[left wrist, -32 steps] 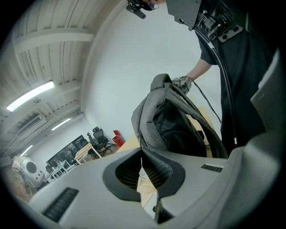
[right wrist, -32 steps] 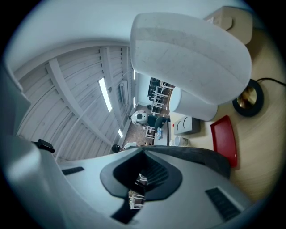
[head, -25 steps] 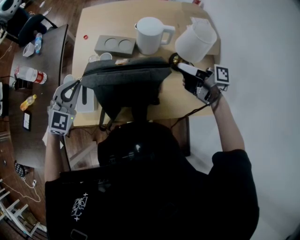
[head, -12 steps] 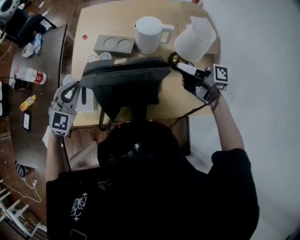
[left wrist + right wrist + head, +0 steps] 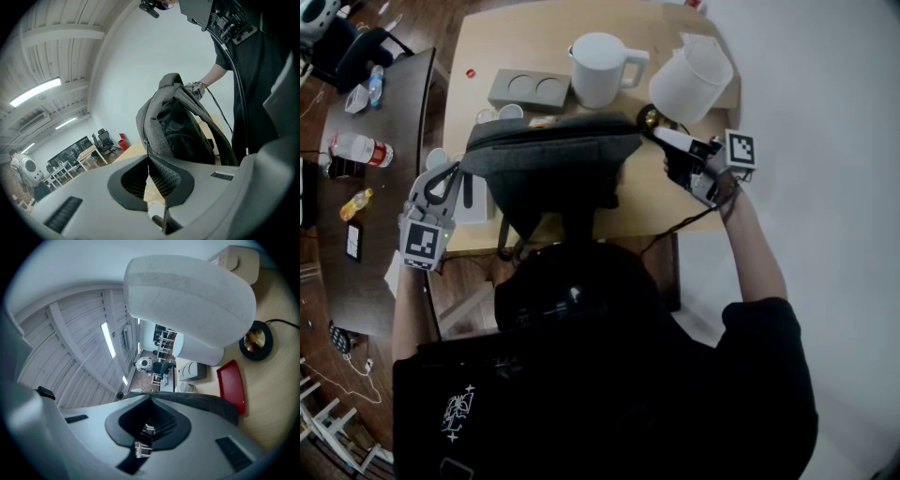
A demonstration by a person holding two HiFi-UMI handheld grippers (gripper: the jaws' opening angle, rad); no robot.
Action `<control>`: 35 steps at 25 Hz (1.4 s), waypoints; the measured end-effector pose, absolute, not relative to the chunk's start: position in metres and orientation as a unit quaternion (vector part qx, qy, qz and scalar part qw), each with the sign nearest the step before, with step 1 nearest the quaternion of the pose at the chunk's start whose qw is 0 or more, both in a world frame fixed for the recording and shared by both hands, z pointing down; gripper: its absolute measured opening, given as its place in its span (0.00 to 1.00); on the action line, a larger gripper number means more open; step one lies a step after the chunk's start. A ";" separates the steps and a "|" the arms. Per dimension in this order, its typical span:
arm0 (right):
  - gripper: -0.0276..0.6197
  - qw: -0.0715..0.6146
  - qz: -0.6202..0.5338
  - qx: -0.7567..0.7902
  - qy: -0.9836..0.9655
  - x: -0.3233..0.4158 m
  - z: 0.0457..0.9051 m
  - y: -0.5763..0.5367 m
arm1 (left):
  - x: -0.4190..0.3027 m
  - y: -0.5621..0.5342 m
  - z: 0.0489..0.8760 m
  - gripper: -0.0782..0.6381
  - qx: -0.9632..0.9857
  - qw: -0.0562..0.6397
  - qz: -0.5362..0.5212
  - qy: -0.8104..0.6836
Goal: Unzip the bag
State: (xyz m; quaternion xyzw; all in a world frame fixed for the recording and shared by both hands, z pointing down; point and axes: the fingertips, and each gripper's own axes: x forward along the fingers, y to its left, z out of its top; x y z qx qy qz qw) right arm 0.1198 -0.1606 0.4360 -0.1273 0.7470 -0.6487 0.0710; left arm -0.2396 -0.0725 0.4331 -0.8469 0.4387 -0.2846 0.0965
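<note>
Jaws of the left gripper (image 5: pixel 456 167) are pressed together at the left end of the grey bag (image 5: pixel 548 159), tips right at its zip line. Those of the right gripper (image 5: pixel 650 131) are also closed, at the bag's right end; whether they pinch a zip pull I cannot tell. Standing near the front edge of the desk (image 5: pixel 534 42), the bag has its long axis running left to right along that edge, zipped ridge uppermost. Just behind it stand a white jug (image 5: pixel 600 70), a white container (image 5: pixel 692 82) and a grey tray (image 5: pixel 530 91). Its left end reaches the desk's left edge, with a dark side table (image 5: pixel 389 103) beyond. Bare desk lies beside its right end.
</note>
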 end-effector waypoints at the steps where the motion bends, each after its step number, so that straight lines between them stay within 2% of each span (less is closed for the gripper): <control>1: 0.05 0.071 -0.649 -0.129 0.746 0.120 0.437 -0.161 | -0.240 -0.073 0.434 0.12 -0.847 0.094 -0.283 0.440; 35: 0.05 0.070 -0.660 -0.137 0.735 0.123 0.460 -0.159 | -0.237 -0.074 0.452 0.12 -0.847 0.062 -0.275 0.451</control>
